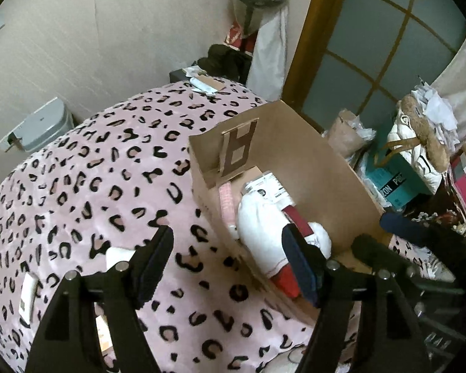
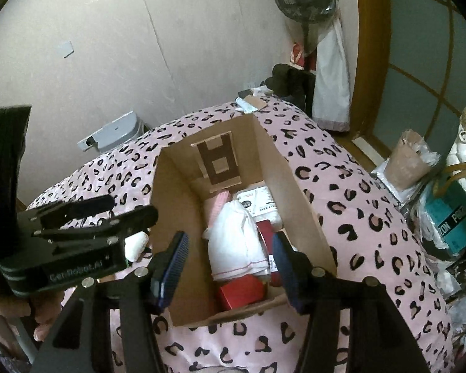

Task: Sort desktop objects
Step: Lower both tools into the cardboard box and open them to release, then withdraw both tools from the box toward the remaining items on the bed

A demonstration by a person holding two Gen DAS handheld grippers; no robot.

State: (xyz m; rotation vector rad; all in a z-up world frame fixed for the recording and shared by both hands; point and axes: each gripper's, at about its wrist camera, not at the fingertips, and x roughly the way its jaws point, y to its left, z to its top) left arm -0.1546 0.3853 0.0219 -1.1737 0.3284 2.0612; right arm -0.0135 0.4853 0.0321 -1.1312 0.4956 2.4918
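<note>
Box (image 2: 298, 205) on blanket (image 2: 372, 223): cloth (image 2: 236, 242), red item (image 2: 240, 292), packet inside | left gripper (image 1: 230, 267), right gripper (image 2: 230, 267) fingers spread, empty | left: white bits (image 1: 28, 292) on blanket, likely unsorted

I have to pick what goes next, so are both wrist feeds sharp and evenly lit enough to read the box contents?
Left wrist view: heavy fisheye bending; the brown cardboard box is lit evenly, its white cloth bundle slightly washed out, the label print soft. Right wrist view: same curved distortion and dark corners; the white cloth and red box are clear, no glare.
</note>
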